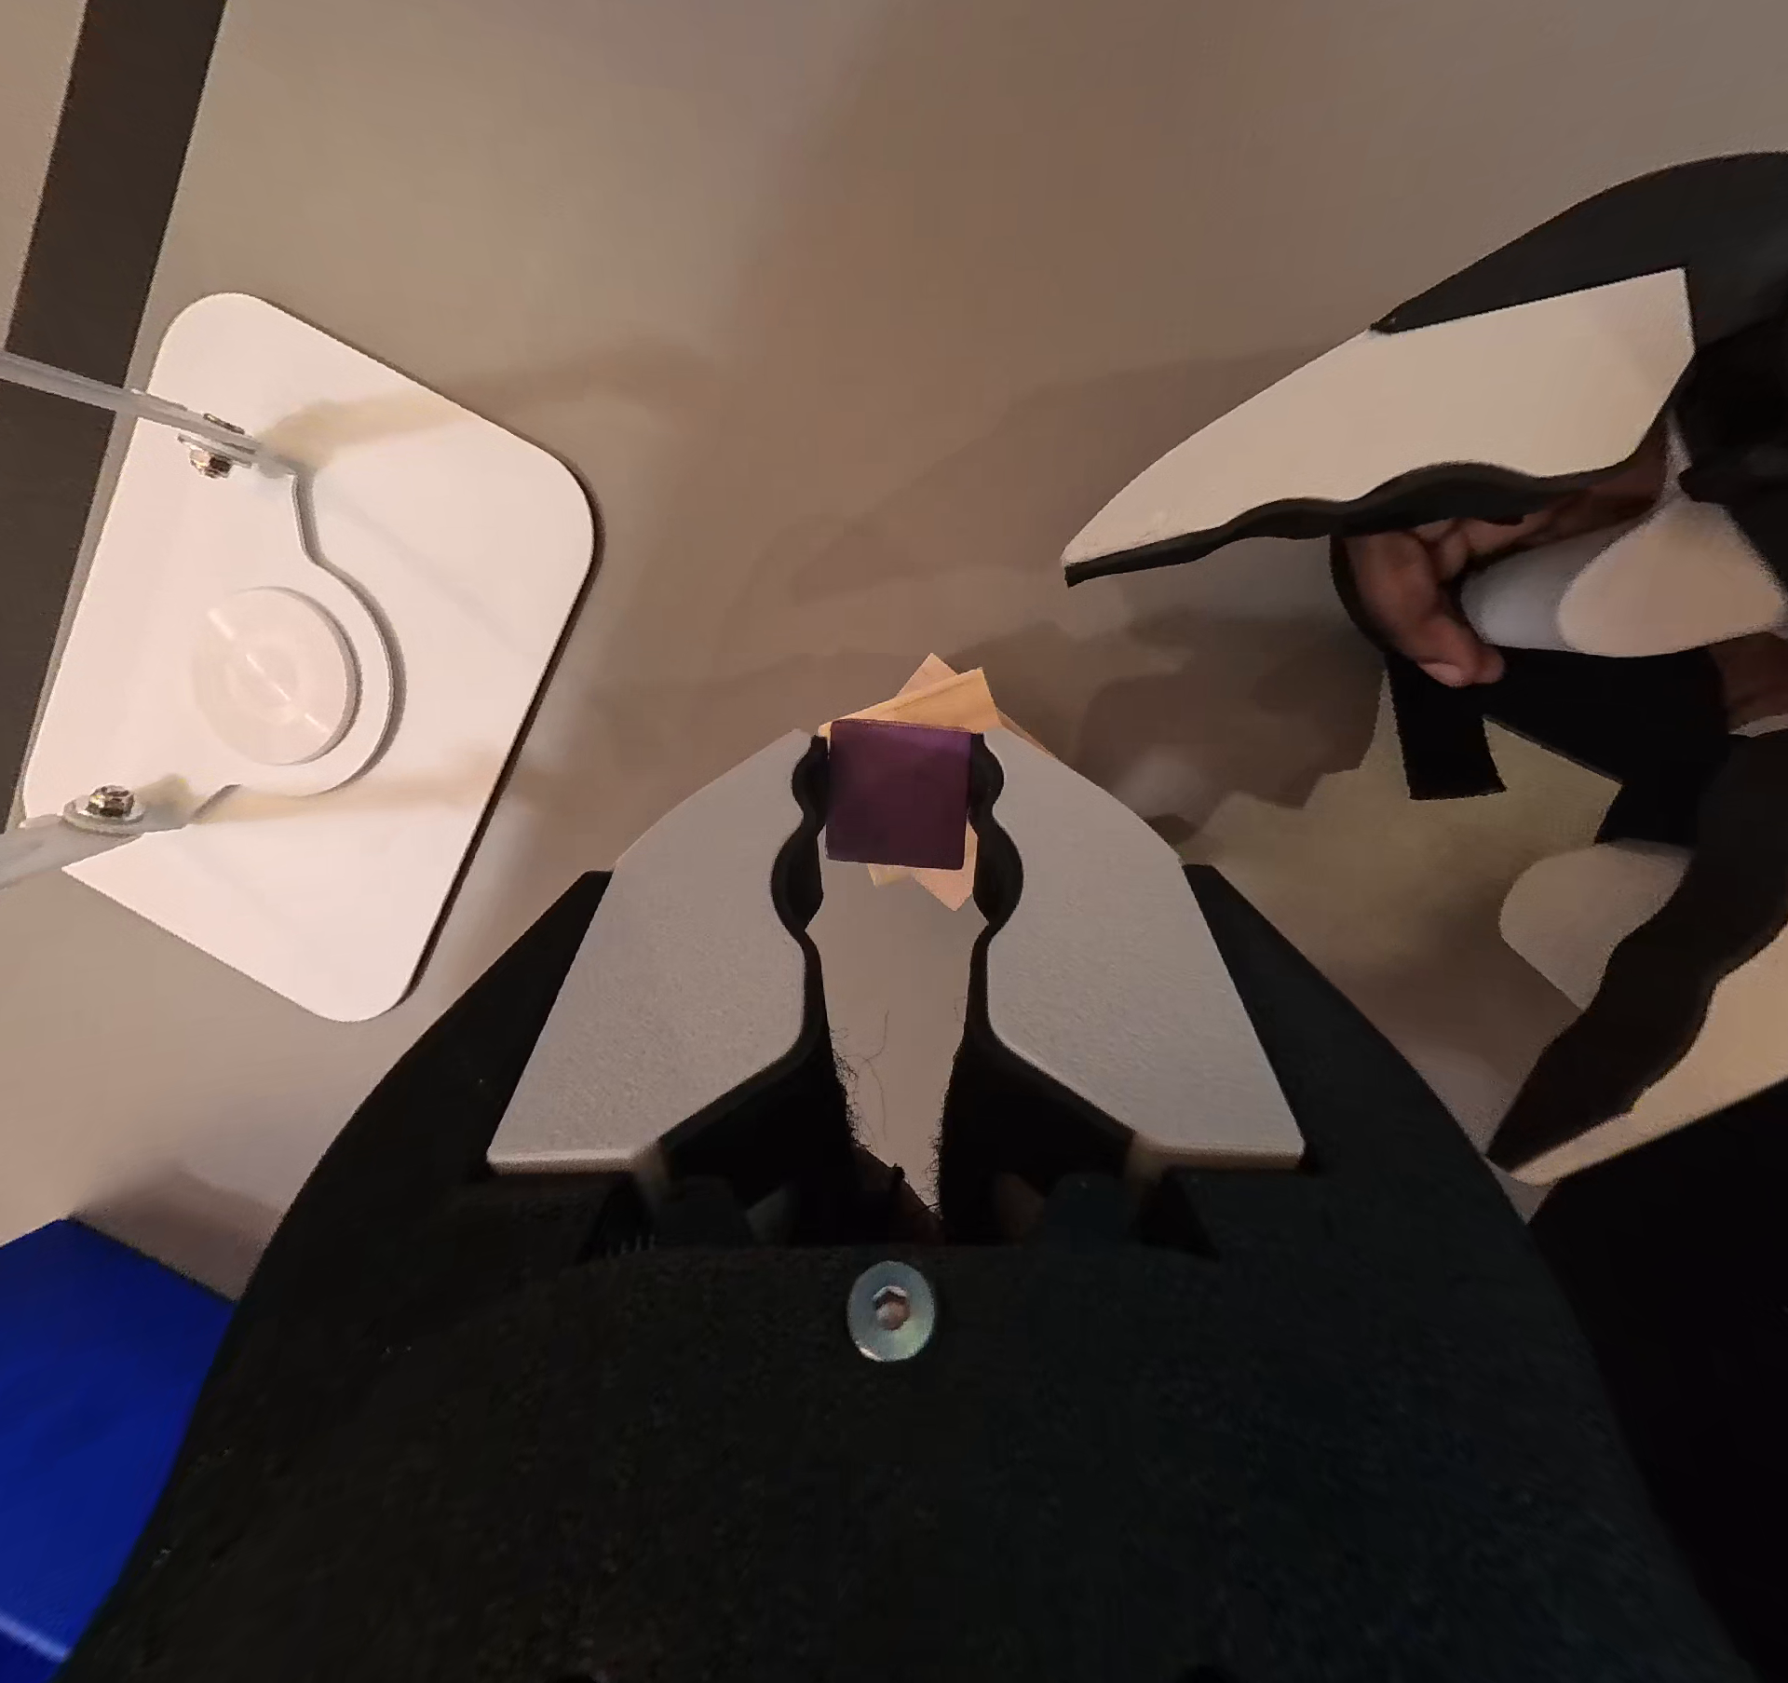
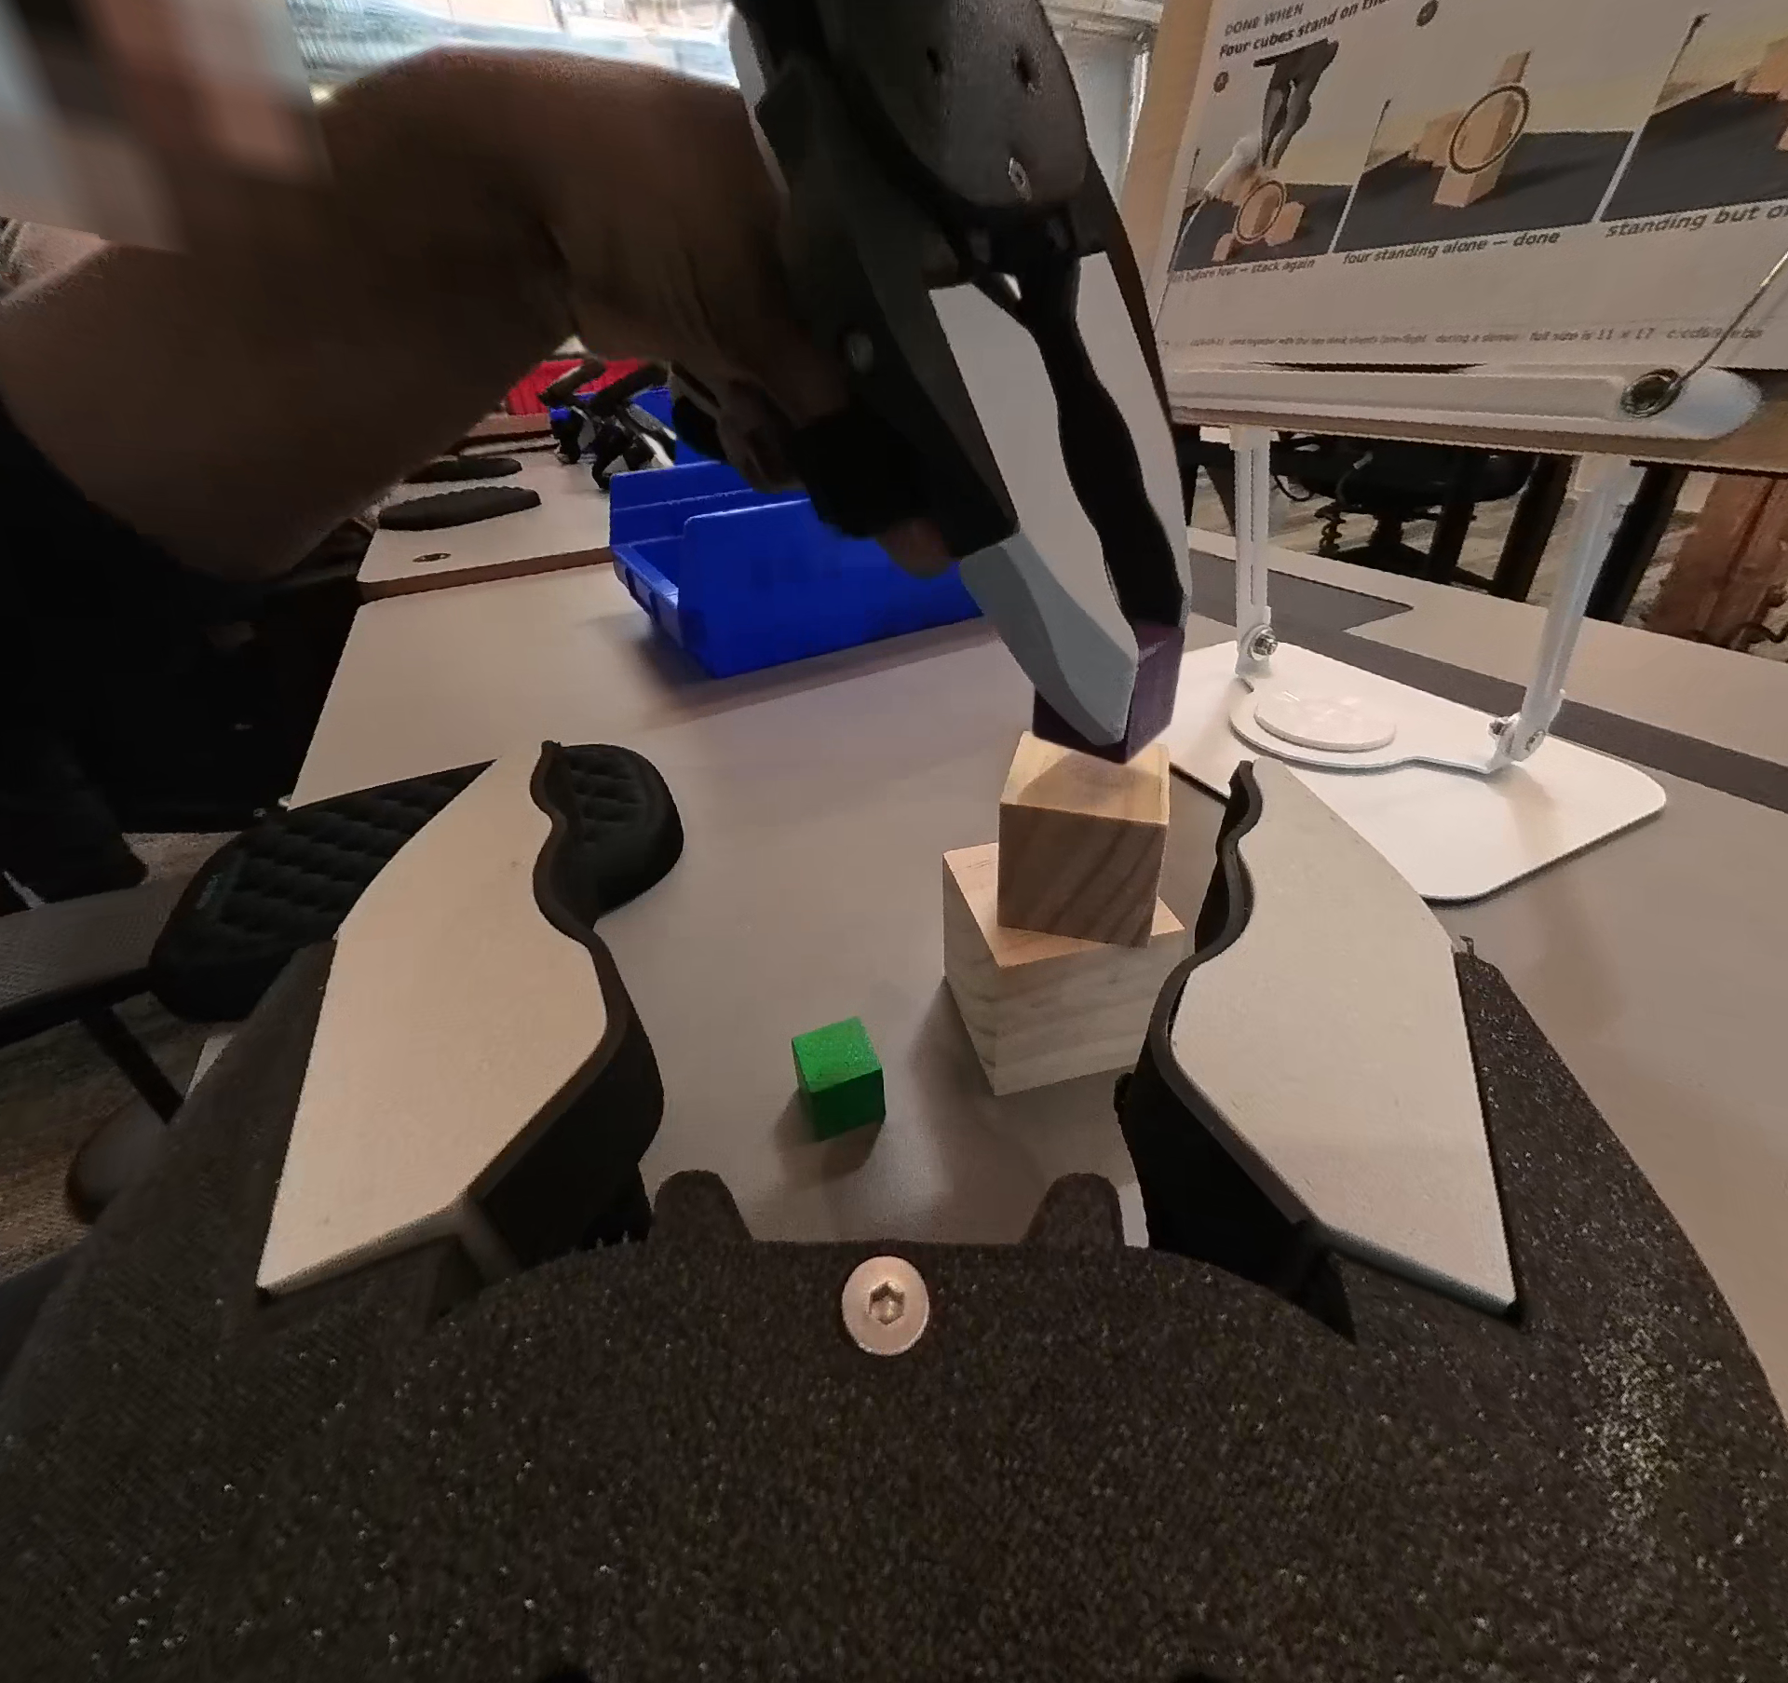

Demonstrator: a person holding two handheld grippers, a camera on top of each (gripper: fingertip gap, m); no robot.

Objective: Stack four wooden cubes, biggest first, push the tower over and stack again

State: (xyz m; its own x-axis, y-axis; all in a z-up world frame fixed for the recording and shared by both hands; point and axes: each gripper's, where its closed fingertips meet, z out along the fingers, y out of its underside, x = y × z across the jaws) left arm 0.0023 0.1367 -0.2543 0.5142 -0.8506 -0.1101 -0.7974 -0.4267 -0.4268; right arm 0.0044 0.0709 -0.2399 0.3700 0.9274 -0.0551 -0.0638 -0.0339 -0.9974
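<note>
Purple cube point(image 2: 1142, 688), pale wooden blocks point(image 2: 1084, 848), green cube point(image 2: 838, 1077), blue bin point(image 2: 774, 572).

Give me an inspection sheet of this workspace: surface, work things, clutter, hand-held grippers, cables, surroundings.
Surface: grey tabletop.
Work things: purple cube over a small wooden cube, which sits skewed on a large wooden cube; whether purple touches it, cannot tell. Green cube alone on the table.
Clutter: blue bin; white stand base.
Grippers: left hand-held gripper shut on the purple cube, pads pressed on both sides. Right hand-held gripper wide open, holding nothing, low by the stack.
Cables: nothing seen.
Surroundings: instruction board on the stand; black padded rests on a farther table; chair at left.
</note>
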